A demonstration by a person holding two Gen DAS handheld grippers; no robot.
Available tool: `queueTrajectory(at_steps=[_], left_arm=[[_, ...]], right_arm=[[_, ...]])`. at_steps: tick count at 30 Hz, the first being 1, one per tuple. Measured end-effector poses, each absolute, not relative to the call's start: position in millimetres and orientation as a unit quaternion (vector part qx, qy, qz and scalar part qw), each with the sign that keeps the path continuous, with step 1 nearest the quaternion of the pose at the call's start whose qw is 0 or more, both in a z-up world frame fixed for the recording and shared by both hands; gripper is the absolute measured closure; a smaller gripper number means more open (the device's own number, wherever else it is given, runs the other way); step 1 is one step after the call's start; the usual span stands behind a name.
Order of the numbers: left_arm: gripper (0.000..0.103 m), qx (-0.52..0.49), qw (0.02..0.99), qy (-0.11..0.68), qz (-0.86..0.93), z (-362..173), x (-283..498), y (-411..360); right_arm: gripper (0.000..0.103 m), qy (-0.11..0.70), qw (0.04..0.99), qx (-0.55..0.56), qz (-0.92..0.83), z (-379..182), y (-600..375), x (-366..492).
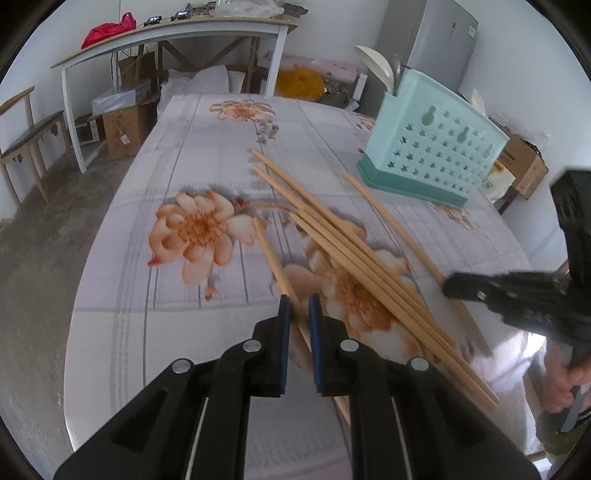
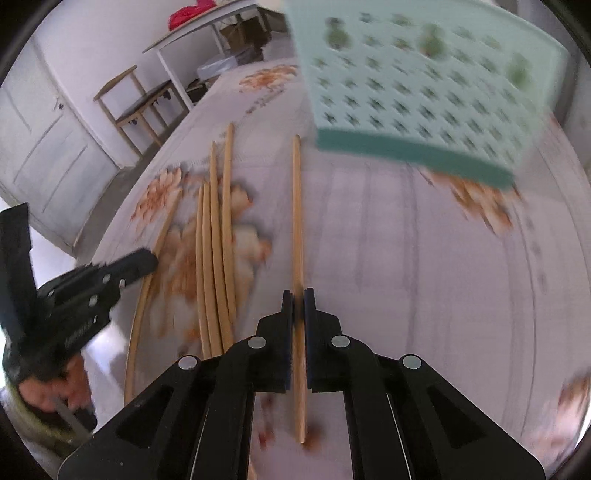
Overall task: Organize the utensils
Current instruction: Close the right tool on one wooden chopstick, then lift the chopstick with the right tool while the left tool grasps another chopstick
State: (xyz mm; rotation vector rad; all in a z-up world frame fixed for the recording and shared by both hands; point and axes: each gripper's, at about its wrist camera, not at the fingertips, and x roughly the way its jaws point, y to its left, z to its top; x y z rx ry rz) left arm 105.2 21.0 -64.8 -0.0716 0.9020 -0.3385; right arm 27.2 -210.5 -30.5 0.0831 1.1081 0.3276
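Observation:
Several wooden chopsticks (image 1: 354, 254) lie spread on the flowered tablecloth (image 1: 207, 147). A mint green perforated utensil holder (image 1: 436, 147) stands at the far right with a pale spoon (image 1: 376, 66) in it. My left gripper (image 1: 299, 306) has its jaws closed to a narrow gap around one chopstick (image 1: 275, 266) at the left of the pile. My right gripper (image 2: 298, 299) is shut on a single chopstick (image 2: 297, 221) that points toward the holder (image 2: 424, 85). The right gripper shows in the left wrist view (image 1: 448, 286), the left in the right wrist view (image 2: 151, 258).
The table's left edge drops to a concrete floor (image 1: 44, 236). A white desk (image 1: 173, 33) with a red bag (image 1: 107, 31), cardboard boxes (image 1: 123, 127) and a wooden chair (image 1: 29, 136) stand beyond. A grey fridge (image 1: 439, 40) is behind the holder.

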Motion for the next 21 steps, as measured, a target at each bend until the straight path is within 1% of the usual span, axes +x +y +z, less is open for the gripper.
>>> queueTrajectory(at_steps=[4,7,11,12,16,20,21], left_arm=[[0.093,-0.031,0.881,0.443,-0.164,-63.3,97.1,20.6],[0.093,-0.03,0.878,0.449,-0.16,-63.2,100.4,19.7],[0.09,-0.03,0.874,0.46,-0.153,-62.6,111.0,17.2],[0.09,-0.028,0.875,0.46,-0.149,-62.5,113.4,16.4],[0.09,-0.031,0.876,0.462,-0.137,-63.0,124.6,15.4],[0.09,-0.022,0.881,0.454,-0.13,-63.9,132.6,11.6],[0.09,-0.019,0.883,0.45,-0.128,-64.2,134.4,10.4]], right_arm=[[0.099,0.536,0.83,0.049,0.147,-28.3,-227.4,0.2],[0.095,0.537,0.829,0.053,0.151,-25.6,-231.9,-4.3],[0.081,0.525,0.836,0.038,0.155,-22.8,-224.2,6.2],[0.08,0.523,0.838,0.028,0.155,-24.2,-220.5,11.6],[0.08,0.509,0.849,-0.012,0.141,-27.1,-207.6,24.8],[0.08,0.504,0.853,-0.008,0.139,-29.3,-205.4,39.8],[0.082,0.502,0.854,-0.005,0.137,-29.6,-206.0,42.7]])
